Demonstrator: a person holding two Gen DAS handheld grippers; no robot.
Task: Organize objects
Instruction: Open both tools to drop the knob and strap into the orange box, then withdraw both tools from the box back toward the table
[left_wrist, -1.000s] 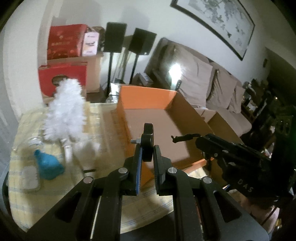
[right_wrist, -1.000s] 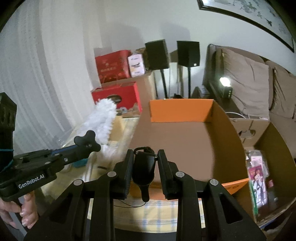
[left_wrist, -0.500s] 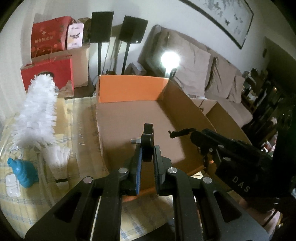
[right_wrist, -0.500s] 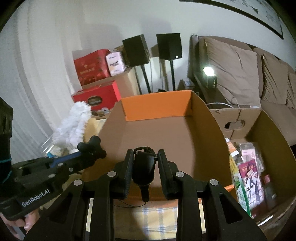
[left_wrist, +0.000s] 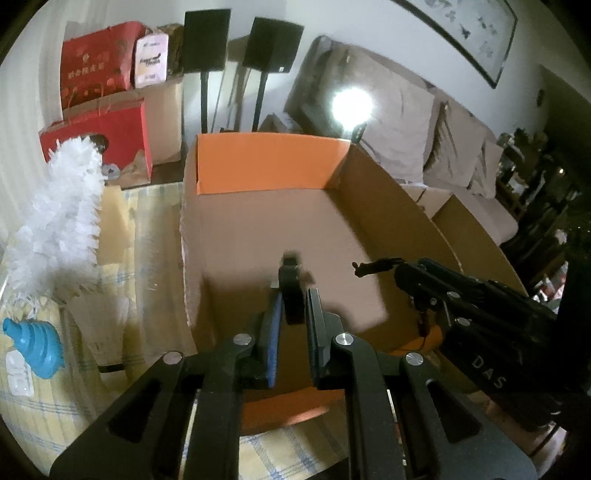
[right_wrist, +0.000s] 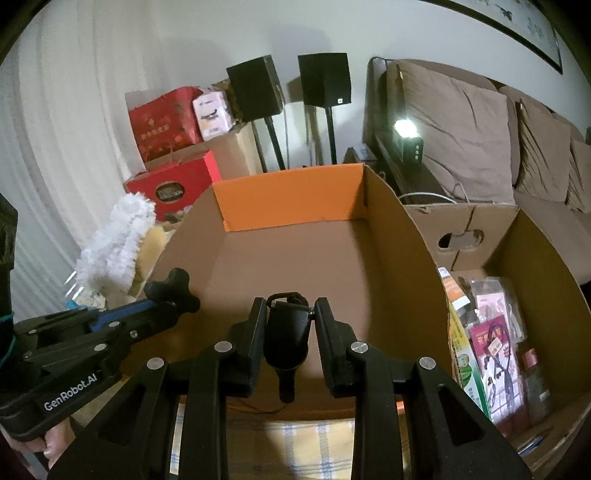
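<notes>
Placement step, with both grippers poised over the empty cardboard box (left_wrist: 280, 229) on the checked tablecloth (left_wrist: 147, 221). The left gripper (left_wrist: 293, 306) was clamped on a thin black knobbed part (left_wrist: 291, 291), its star-shaped knob (right_wrist: 173, 288) clear in the right wrist view. The right gripper (right_wrist: 290, 325) was clamped on a rounded black item (right_wrist: 286, 339) with a metal loop at its top; what either piece is could not be told. Both held pieces hung above the box floor, which showed nothing lying on it.

By judgement, the task was at the drop-off stage: the next move called for lowering each piece closer to the floor of the box and then parting the jaws, one hand at a time, so that neither piece struck the other gripper.

Counts:
- held pieces, two
- open cardboard boxes, two, the second box (right_wrist: 535, 258) beside the first holding packaged goods
- white feathery duster (left_wrist: 59, 221), one
- blue ribbed item (left_wrist: 35, 347), one
- black speakers on stands (right_wrist: 255, 88), two
</notes>
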